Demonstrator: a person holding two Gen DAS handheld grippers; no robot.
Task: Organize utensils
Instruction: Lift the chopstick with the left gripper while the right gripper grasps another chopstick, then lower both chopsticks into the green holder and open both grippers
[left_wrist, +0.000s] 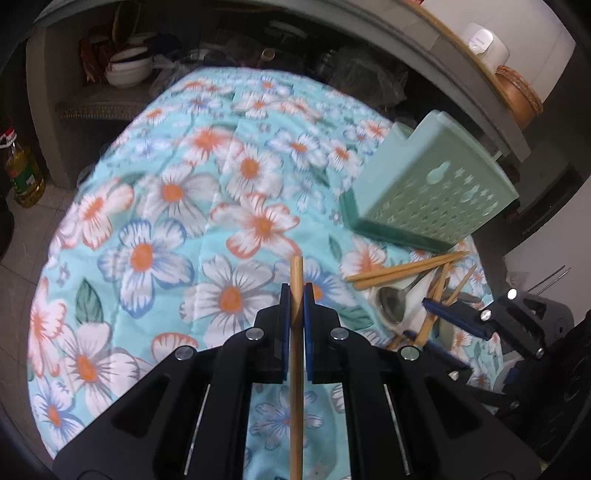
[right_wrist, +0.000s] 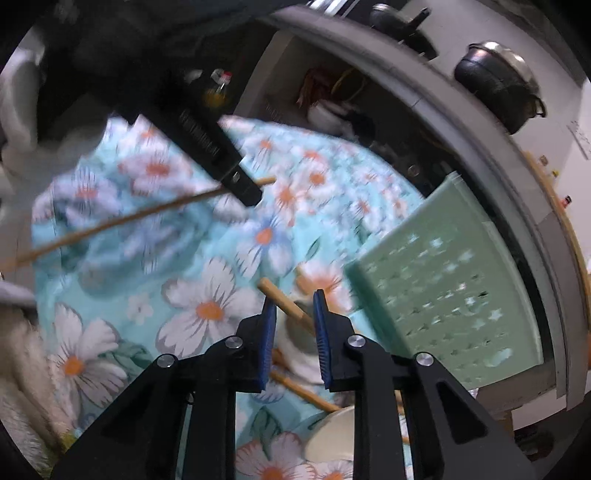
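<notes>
My left gripper (left_wrist: 296, 295) is shut on a wooden chopstick (left_wrist: 296, 354), held above the floral tablecloth (left_wrist: 184, 206). That chopstick also shows in the right wrist view (right_wrist: 122, 219), crossing the left gripper (right_wrist: 243, 188). My right gripper (right_wrist: 293, 306) is open, its jaws on either side of a chopstick (right_wrist: 286, 306) in a pile of chopsticks (left_wrist: 399, 273) and a metal spoon (left_wrist: 393, 301) with white spoons. The right gripper also shows in the left wrist view (left_wrist: 439, 321). A green perforated utensil holder (left_wrist: 432, 192) lies tilted beyond the pile; it shows at the right in the right wrist view (right_wrist: 443, 295).
A white bowl (right_wrist: 332, 432) sits beside the pile. Shelves behind the table hold bowls (left_wrist: 127, 68) and bagged items. An oil bottle (left_wrist: 24, 173) stands on the floor at the left. Pots (right_wrist: 498, 81) sit on a counter.
</notes>
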